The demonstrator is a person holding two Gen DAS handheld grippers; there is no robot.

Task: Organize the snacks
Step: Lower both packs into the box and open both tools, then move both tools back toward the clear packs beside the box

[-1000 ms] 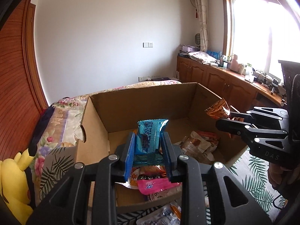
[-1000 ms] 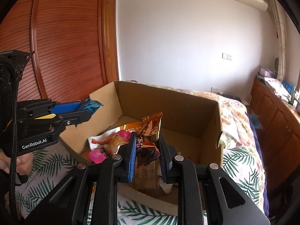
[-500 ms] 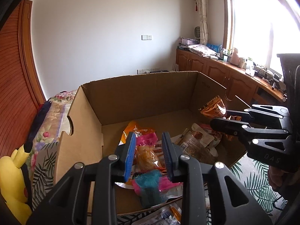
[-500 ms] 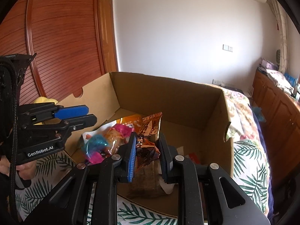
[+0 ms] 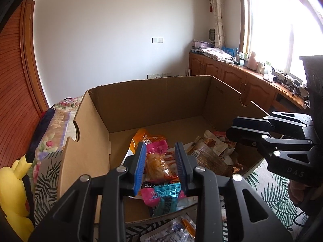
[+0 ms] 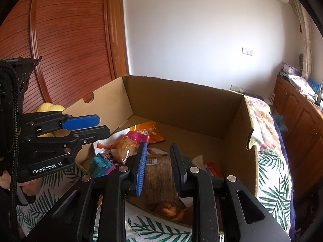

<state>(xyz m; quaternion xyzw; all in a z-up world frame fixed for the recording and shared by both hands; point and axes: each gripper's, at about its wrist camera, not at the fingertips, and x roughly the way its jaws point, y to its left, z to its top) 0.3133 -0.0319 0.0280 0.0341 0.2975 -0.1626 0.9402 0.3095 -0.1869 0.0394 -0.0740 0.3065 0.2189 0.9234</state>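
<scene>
Over the near edge of the cardboard box point(image 5: 153, 100), both tools hang with their fingers spread and nothing between them. From the left wrist camera, the left tool point(image 5: 160, 161) points toward 12 o'clock, and in the gap between its fingers one sees a clear packet with orange-brown food point(image 5: 158, 166) lying on the box floor. Behind it, at 12 o'clock, is a pink packet point(image 5: 157, 146) and then an orange packet point(image 5: 144, 138). At 6 o'clock from the clear packet, near the front wall of the box, lies a teal packet point(image 5: 166, 198) on top of another pink wrapper. At 2 o'clock from the left tool is a brown speckled bag point(image 5: 210, 158), with white and red wrappers behind it.

The right tool point(image 5: 242, 129) comes in at 3 o'clock in this view, above the right part of the box; it holds nothing.

From the right wrist camera, the right tool point(image 6: 157, 163) stands over the brown speckled bag point(image 6: 158, 173), which lies flat under it across the front edge of the box. I cannot tell if the fingers touch the bag. The left tool point(image 6: 94, 124) is at 9 o'clock, with its blue pad on top and the jaws apart.

The box stands on a bed cover with green leaf print point(image 6: 270, 181). A yellow plush toy point(image 5: 14, 197) sits at 8 o'clock beside the box.
</scene>
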